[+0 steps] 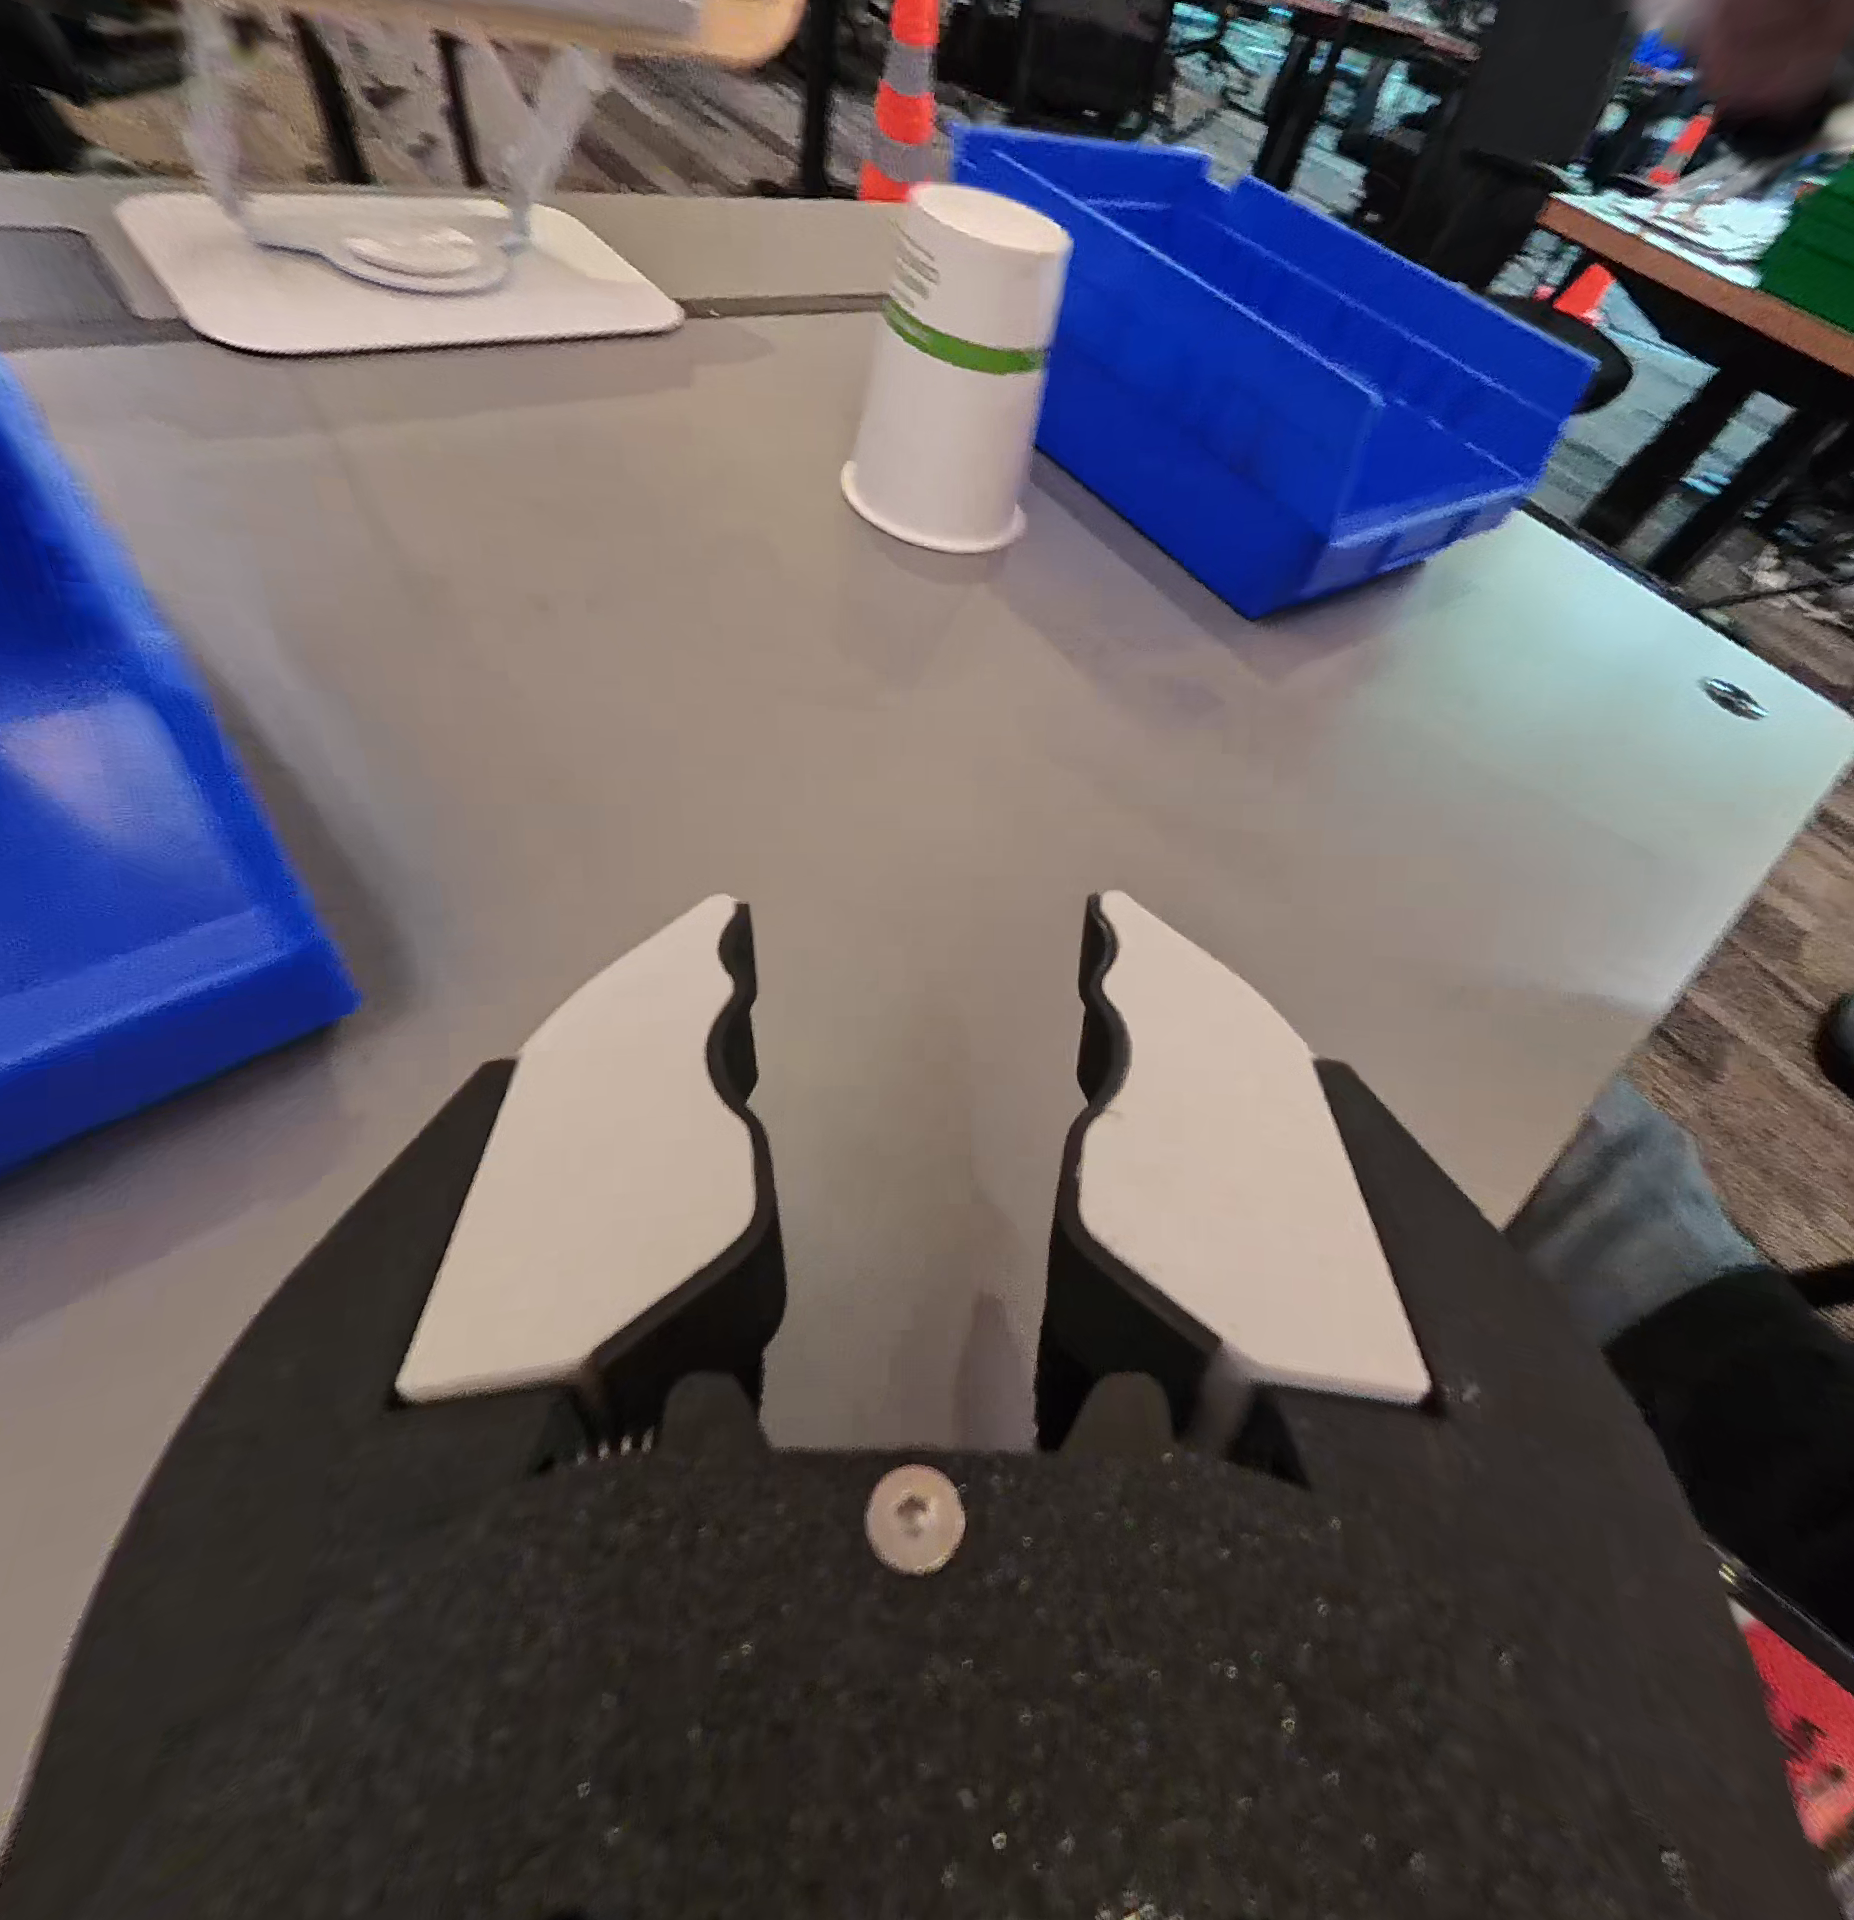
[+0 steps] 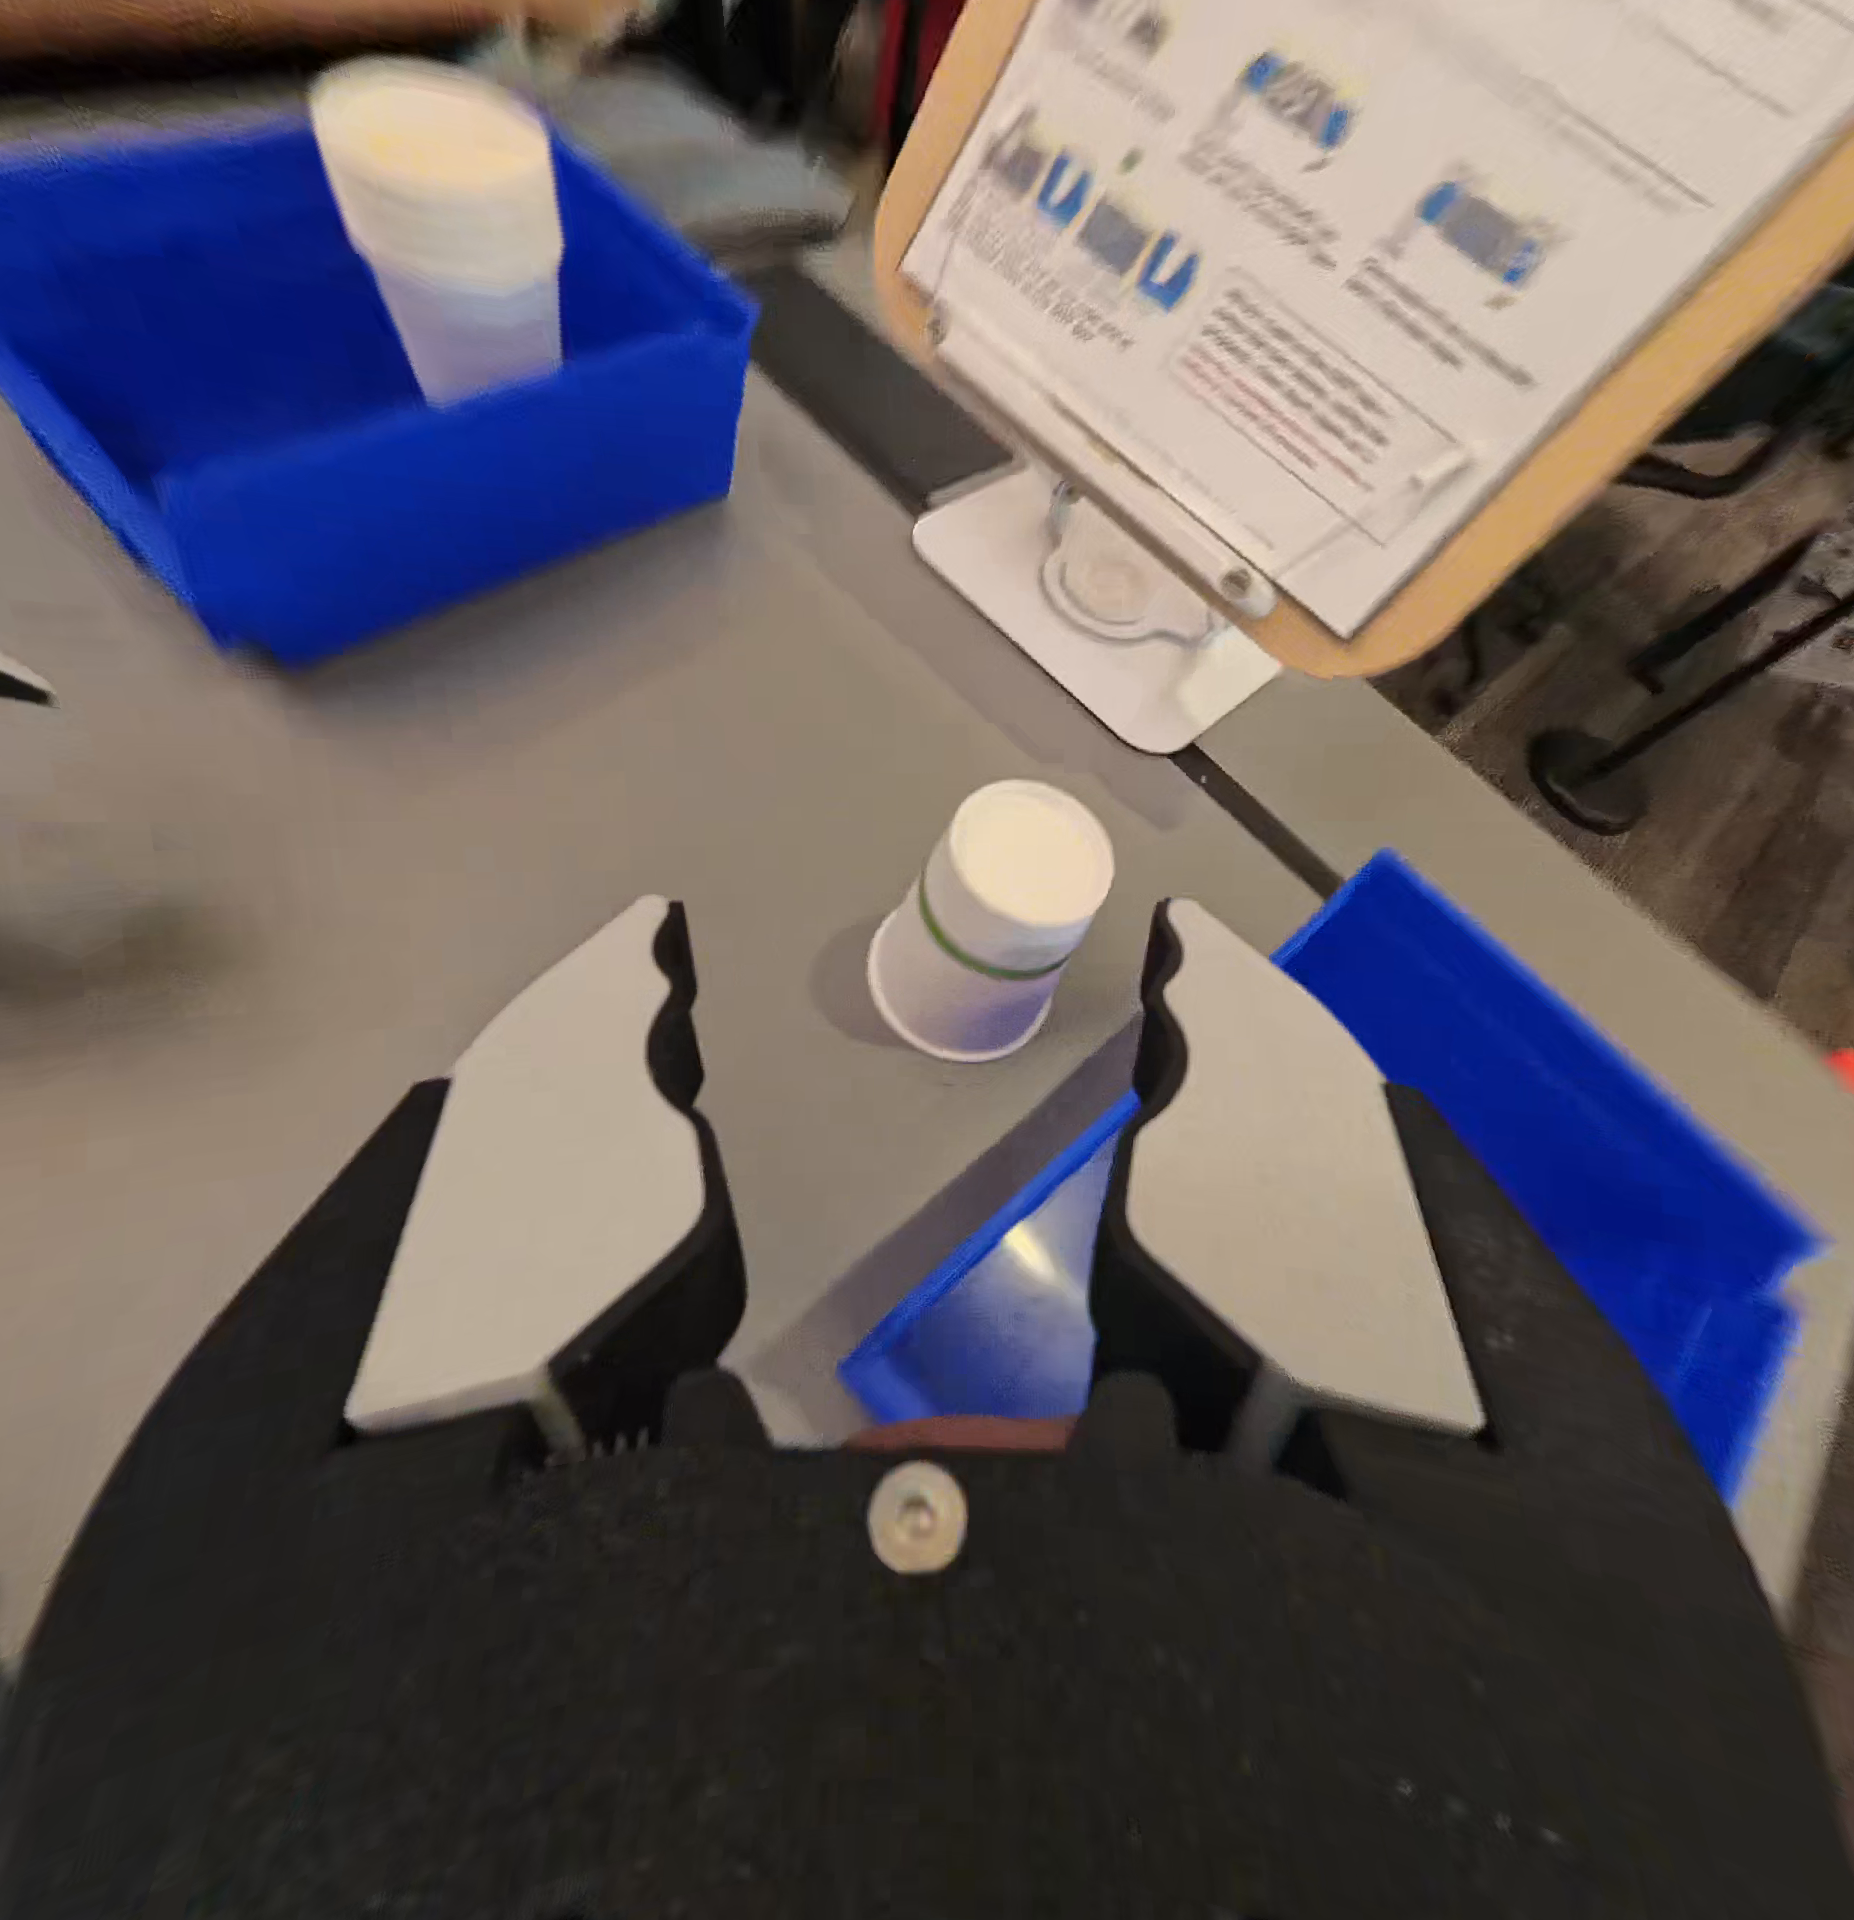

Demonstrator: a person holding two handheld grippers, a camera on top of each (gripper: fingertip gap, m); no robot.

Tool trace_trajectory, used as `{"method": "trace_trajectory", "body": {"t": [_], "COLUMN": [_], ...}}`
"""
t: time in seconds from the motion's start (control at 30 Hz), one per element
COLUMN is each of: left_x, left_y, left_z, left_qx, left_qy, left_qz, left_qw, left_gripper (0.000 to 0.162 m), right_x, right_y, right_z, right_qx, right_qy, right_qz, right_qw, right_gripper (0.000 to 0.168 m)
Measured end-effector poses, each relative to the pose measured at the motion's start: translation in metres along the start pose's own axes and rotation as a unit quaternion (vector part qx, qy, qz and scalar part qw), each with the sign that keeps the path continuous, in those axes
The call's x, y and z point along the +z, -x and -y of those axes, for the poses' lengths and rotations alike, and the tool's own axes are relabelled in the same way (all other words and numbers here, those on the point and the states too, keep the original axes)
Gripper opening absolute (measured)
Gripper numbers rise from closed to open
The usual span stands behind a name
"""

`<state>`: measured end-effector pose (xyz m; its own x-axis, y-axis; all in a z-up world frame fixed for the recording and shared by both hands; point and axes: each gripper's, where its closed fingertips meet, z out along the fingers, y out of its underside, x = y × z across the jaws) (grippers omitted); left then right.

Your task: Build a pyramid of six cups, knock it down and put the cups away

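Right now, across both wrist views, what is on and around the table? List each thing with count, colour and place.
single cup: 1, white with a green band, upside down on the table, beside the right-hand bin
cup stack: 1 stack, white, in the left-hand bin; number of cups unclear
bins: 2, blue; one at the left, one at the right
table: 1, grey
instruction board: 1, wood-edged with a sheet, on a white stand at the far edge
traffic cones: at least 2, orange and grey, on the floor beyond
left tool: open, empty
right tool: open, empty
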<state>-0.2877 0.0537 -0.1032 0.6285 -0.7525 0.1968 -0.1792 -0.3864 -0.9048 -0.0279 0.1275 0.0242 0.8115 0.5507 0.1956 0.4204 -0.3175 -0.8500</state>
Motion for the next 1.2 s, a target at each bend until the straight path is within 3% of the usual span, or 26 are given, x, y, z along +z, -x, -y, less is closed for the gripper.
{"method": "trace_trajectory", "body": {"t": [0.2,0.3,0.37,0.47,0.67,0.8,1.1,1.2], "left_x": [-0.031,-0.037,-0.037,-0.030,0.001,0.012,0.024,0.025], "left_y": [0.053,0.083,0.110,0.155,0.218,0.244,0.257,0.255], "left_z": [0.051,0.068,0.082,0.109,0.134,0.129,0.120,0.119], "left_qx": [0.027,0.085,0.161,0.261,0.304,0.315,0.283,0.281], "left_qy": [-0.027,0.043,0.102,0.178,0.324,0.391,0.421,0.422], "left_qz": [0.054,0.047,0.054,0.065,0.033,0.028,0.001,-0.012], "left_qw": [0.998,0.994,0.980,0.947,0.895,0.864,0.862,0.862], "left_gripper": [0.060,0.057,0.045,0.042,0.040,0.026,0.021,0.004], "right_x": [-0.028,-0.026,-0.024,-0.019,-0.004,0.000,0.000,-0.001], "right_y": [0.044,0.072,0.087,0.104,0.139,0.144,0.141,0.141], "right_z": [-0.111,-0.138,-0.141,-0.129,-0.128,-0.131,-0.133,-0.133], "right_qx": [0.176,0.205,0.177,0.145,0.120,0.115,0.137,0.132], "right_qy": [-0.073,-0.087,-0.090,-0.110,-0.101,-0.094,-0.094,-0.094], "right_qz": [-0.040,-0.035,-0.035,-0.023,0.032,0.045,0.061,0.059], "right_qw": [0.981,0.974,0.979,0.983,0.987,0.988,0.984,0.985], "right_gripper": [0.082,0.079,0.078,0.076,0.075,0.075,0.072,0.070]}}
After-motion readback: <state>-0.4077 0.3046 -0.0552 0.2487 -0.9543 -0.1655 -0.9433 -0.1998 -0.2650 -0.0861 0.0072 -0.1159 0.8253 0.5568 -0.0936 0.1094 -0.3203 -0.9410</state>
